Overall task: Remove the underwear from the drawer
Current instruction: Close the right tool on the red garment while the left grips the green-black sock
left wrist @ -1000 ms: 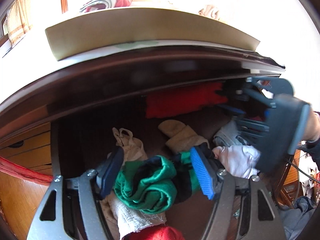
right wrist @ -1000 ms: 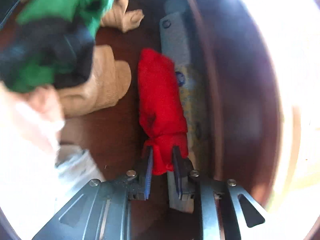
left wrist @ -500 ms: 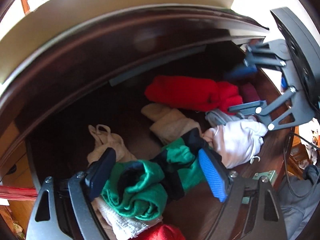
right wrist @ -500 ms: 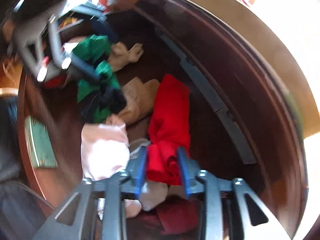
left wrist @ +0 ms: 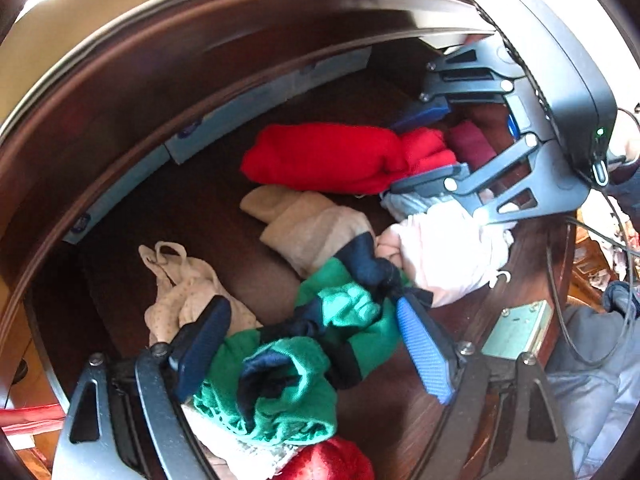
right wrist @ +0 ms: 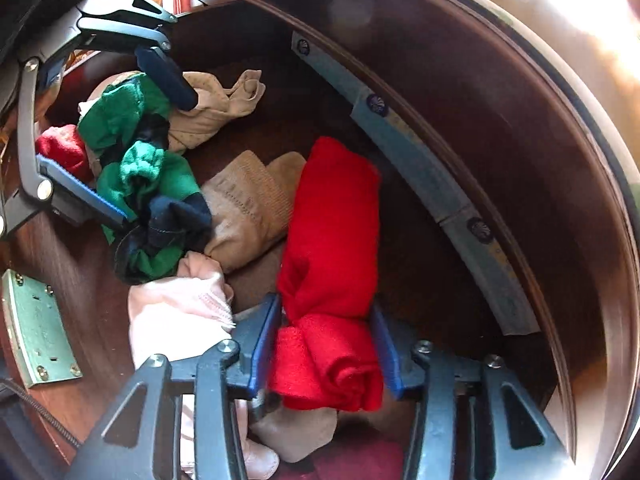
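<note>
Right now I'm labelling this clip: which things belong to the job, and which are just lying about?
In the job:
drawer
red roll, between the closing right gripper fingers
green-and-navy piece, between the closing left gripper fingers

Lying about:
beige socks
pale pink garment
metal lock plate

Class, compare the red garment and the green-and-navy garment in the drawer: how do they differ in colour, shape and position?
The red garment is one plain colour; the green-and-navy garment has two. The red one is a tidy roll; the green-and-navy one is crumpled. The red one lies nearer the drawer's back wall. Both lie in the drawer, each between one claw's fingers.
</note>
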The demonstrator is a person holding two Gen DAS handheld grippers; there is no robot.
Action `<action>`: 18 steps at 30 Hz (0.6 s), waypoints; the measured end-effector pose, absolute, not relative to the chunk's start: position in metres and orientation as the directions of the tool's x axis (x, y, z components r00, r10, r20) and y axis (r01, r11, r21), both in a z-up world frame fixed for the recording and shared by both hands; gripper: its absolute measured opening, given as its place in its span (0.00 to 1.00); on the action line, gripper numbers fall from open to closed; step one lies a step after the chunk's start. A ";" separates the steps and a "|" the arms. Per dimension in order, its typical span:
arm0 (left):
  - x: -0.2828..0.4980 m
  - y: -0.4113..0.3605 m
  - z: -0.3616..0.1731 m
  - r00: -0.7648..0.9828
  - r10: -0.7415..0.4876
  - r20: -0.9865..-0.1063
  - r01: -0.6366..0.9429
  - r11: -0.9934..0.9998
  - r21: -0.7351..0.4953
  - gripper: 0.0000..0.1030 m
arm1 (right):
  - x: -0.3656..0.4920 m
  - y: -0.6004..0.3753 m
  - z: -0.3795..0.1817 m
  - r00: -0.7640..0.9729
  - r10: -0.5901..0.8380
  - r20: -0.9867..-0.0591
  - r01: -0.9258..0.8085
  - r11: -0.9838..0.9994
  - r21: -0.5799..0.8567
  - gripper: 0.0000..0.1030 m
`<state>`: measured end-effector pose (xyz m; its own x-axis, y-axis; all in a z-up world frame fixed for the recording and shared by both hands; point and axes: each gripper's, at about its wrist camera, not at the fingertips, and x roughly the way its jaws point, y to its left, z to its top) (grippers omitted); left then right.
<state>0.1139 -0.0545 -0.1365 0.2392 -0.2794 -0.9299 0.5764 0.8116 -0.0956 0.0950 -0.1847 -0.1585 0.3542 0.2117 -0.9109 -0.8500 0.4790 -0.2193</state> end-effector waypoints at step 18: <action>0.091 -0.020 -0.122 0.283 -0.393 -0.875 0.508 0.835 -0.211 0.08 | 0.051 -0.229 -0.076 0.406 0.311 -0.859 -0.819 0.542 -0.191 0.31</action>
